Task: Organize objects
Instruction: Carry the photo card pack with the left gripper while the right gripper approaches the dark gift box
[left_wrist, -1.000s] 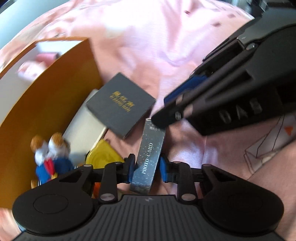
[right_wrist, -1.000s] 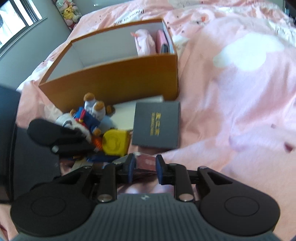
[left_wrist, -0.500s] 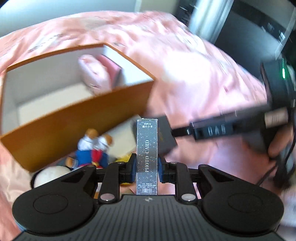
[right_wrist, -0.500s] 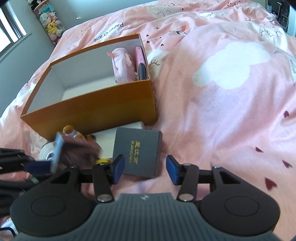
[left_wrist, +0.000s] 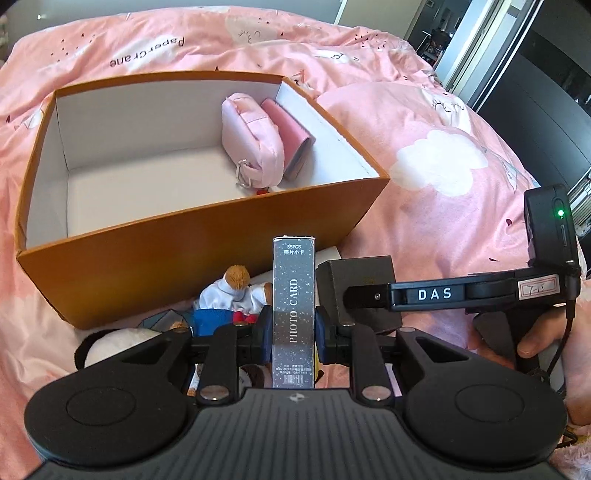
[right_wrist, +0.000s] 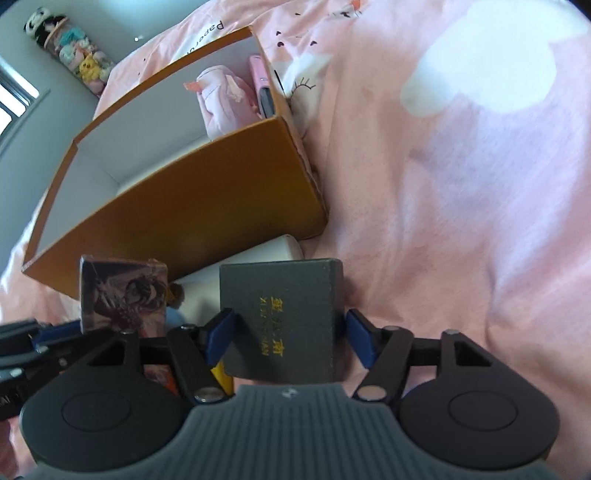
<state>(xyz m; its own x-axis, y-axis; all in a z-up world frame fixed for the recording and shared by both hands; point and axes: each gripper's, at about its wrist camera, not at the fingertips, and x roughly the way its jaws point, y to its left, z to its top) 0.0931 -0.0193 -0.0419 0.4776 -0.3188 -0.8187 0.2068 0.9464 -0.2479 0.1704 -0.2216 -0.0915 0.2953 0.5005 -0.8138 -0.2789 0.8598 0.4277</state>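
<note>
My left gripper (left_wrist: 293, 328) is shut on a silver photo card box (left_wrist: 293, 310), held upright above the pile in front of the orange box (left_wrist: 207, 254). The card box also shows in the right wrist view (right_wrist: 123, 295). My right gripper (right_wrist: 288, 338) is open, its blue pads on either side of a dark grey square box with gold lettering (right_wrist: 284, 317) that lies on the bed; it also shows in the left wrist view (left_wrist: 354, 277). The orange box (right_wrist: 207, 214) holds a pink pouch (left_wrist: 255, 144) and a pink wallet (left_wrist: 291, 136).
A small doll in white and blue (left_wrist: 229, 295), a black-and-white plush (left_wrist: 110, 343), a white flat box (right_wrist: 258, 258) and a yellow item (right_wrist: 223, 376) lie in front of the orange box. The pink bedspread (right_wrist: 461, 184) stretches to the right.
My left gripper has lifted the photo card box off the bed and turned toward the orange box. My right gripper has let go, opened and moved around the dark grey box.
</note>
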